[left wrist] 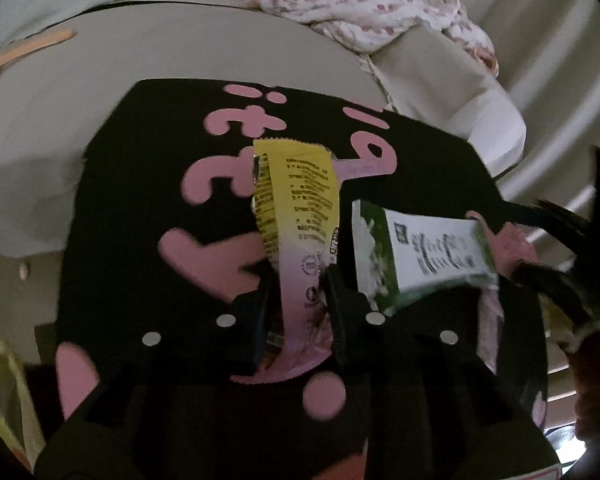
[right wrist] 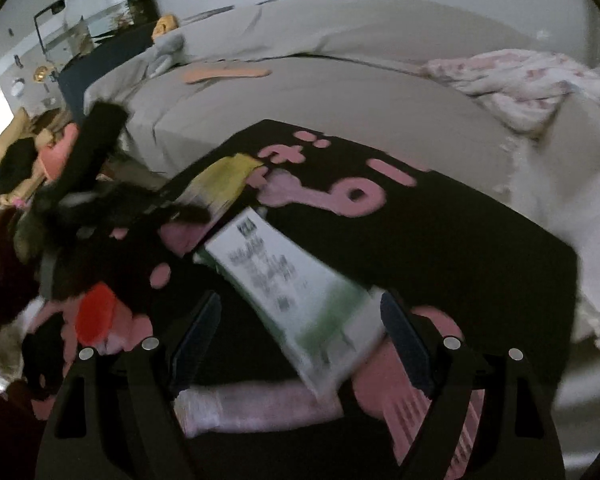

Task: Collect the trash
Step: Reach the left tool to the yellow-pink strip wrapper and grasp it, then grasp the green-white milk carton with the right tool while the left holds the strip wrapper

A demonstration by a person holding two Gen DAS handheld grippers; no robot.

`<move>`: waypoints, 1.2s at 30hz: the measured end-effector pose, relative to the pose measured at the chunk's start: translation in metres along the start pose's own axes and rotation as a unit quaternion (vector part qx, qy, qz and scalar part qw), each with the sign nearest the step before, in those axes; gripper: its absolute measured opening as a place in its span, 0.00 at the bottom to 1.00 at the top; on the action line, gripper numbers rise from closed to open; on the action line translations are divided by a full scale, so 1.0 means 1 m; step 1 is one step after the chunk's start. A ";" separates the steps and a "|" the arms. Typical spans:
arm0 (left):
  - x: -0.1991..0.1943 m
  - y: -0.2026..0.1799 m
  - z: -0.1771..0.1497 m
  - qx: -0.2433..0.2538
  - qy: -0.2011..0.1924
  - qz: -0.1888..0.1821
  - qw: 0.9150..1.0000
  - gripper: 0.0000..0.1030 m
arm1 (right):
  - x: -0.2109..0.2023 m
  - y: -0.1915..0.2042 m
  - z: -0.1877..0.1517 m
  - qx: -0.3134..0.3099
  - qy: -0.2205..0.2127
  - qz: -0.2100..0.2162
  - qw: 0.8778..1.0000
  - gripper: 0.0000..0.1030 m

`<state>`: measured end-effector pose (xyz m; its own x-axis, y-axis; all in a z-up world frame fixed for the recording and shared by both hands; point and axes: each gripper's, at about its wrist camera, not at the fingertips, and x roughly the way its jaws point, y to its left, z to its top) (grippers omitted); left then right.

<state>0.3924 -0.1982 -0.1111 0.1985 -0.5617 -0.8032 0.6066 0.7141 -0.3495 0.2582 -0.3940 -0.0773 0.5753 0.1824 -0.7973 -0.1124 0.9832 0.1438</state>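
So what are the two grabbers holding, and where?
The left hand-held gripper pinches the yellow-pink wrapper near its pink end. The right hand-held gripper is open around the green-white packet, not gripping.

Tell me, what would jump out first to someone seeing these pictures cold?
A black bag with big pink lettering lies on a grey bed. On it, the left tongs are shut on a yellow and pink wrapper. Beside it, a green and white carton lies between the open right tongs, and a crumpled floral cloth sits at the bed's far edge.
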 end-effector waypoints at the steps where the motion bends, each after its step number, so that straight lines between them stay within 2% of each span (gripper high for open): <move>1: -0.011 0.002 -0.004 -0.005 -0.009 0.001 1.000 0.24 | 0.013 0.001 0.008 0.000 0.011 0.005 1.000 0.76; 3: -0.027 0.003 -0.007 -0.017 -0.022 0.005 1.000 0.24 | 0.027 0.001 0.015 0.003 0.021 0.006 1.000 0.76; 6: -0.051 -0.002 -0.016 -0.035 -0.037 -0.012 0.999 0.24 | 0.042 0.003 0.017 0.022 0.031 0.011 0.999 0.76; 12: -0.077 -0.027 -0.051 -0.046 -0.044 -0.015 0.998 0.25 | 0.031 0.016 -0.008 0.053 0.042 0.031 0.997 0.76; 16: -0.092 -0.044 -0.080 -0.039 -0.060 0.014 0.997 0.25 | 0.021 0.030 -0.033 0.052 0.069 0.026 0.996 0.76; 18: -0.097 -0.045 -0.091 -0.052 -0.060 0.018 0.997 0.25 | 0.016 0.038 -0.042 0.041 0.069 0.008 0.997 0.76; 21: -0.101 -0.044 -0.107 -0.076 -0.055 0.019 0.995 0.25 | 0.007 0.042 -0.041 0.040 0.027 -0.049 0.998 0.76; 24: -0.104 -0.047 -0.120 -0.084 -0.056 0.030 0.994 0.25 | 0.011 0.032 -0.029 0.087 0.004 -0.049 0.995 0.76; 26: -0.108 -0.054 -0.130 -0.083 -0.058 0.037 0.994 0.25 | 0.022 0.028 -0.018 0.107 0.004 -0.064 0.992 0.76; 31: -0.112 -0.066 -0.150 -0.072 -0.050 0.034 0.996 0.25 | 0.049 0.027 0.000 0.103 0.016 -0.106 0.989 0.76; 33: -0.112 -0.068 -0.156 -0.071 -0.047 0.035 0.996 0.25 | 0.051 0.027 0.001 0.099 0.018 -0.113 0.988 0.72; 34: -0.113 -0.068 -0.158 -0.071 -0.046 0.035 0.996 0.25 | 0.052 0.027 0.001 0.099 0.020 -0.112 0.989 0.67; 36: -0.114 -0.068 -0.161 -0.072 -0.046 0.035 0.996 0.25 | 0.050 0.028 -0.003 0.097 0.026 -0.101 0.990 0.62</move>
<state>0.2044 -0.1157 -0.0731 0.3109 -0.5390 -0.7828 0.4726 0.8023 -0.3647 0.2812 -0.3575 -0.1148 0.5269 -0.0144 -0.8498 0.1611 0.9834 0.0832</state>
